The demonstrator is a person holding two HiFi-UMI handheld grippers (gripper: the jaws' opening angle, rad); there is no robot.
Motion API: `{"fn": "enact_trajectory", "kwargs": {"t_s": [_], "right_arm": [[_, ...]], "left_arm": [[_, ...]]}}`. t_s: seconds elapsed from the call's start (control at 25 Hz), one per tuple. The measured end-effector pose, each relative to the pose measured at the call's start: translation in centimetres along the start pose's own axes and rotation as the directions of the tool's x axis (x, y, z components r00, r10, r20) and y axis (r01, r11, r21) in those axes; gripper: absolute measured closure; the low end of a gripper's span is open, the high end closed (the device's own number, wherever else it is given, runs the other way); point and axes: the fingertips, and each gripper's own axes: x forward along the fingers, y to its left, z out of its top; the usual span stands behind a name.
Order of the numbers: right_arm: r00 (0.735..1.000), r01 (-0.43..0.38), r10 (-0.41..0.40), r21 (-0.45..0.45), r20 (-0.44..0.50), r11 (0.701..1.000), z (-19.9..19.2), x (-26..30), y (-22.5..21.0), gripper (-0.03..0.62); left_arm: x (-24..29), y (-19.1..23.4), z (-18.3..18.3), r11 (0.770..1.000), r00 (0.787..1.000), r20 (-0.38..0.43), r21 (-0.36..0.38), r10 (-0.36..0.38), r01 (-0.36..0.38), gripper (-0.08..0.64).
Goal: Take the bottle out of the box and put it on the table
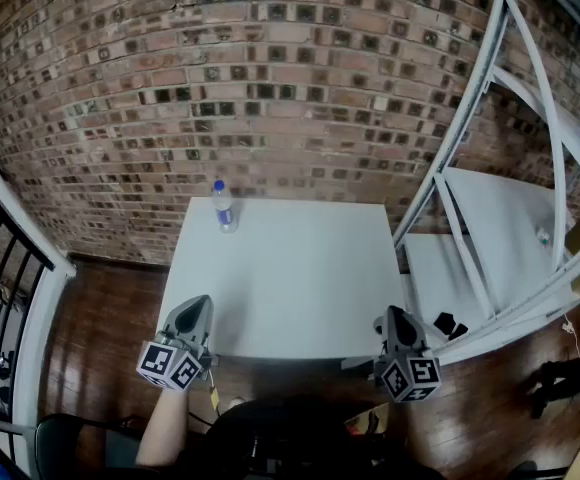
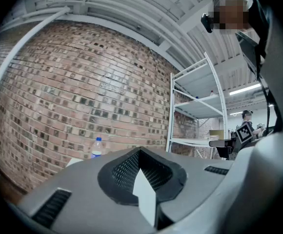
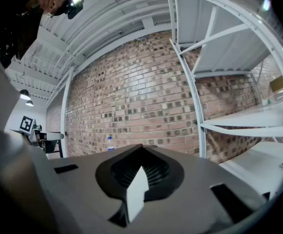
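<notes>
A clear water bottle point(image 1: 224, 206) with a blue cap stands upright at the far left corner of the white table point(image 1: 300, 278). It also shows small and far off in the left gripper view point(image 2: 97, 147) and the right gripper view point(image 3: 109, 143). My left gripper point(image 1: 197, 306) hovers at the table's near left edge, shut and holding nothing point(image 2: 140, 151). My right gripper point(image 1: 398, 316) hangs at the near right corner, its jaws together and nothing in them point(image 3: 141, 149). Both point level toward the brick wall, far from the bottle. No box is in view.
A white metal shelving rack point(image 1: 500, 218) stands against the table's right side, with small dark things point(image 1: 445, 323) on its low shelf. The brick wall point(image 1: 270, 88) runs behind the table. A black railing point(image 1: 0, 268) stands at the left over wooden floor.
</notes>
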Motion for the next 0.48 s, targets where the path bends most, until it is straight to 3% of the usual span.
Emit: {"fn": "enact_trajectory", "kwargs": {"t_s": [0.24,0.48], "right_arm": [[0.994,0.104,-0.104,0.015,0.023,0.994,0.6,-3.6,-6.1,0.591],[0.969,0.24,-0.241,0.029,0.048,0.97,0.6,-10.4,-12.2,0.591]], "left_arm": [[4.9,-6.3,-1.7,0.993,0.993,-0.022,0.001,-0.119,0.119,0.555],[10.2,-14.7,-2.6,0.955,0.955,-0.029,0.021,-0.295,0.296,0.555]]}}
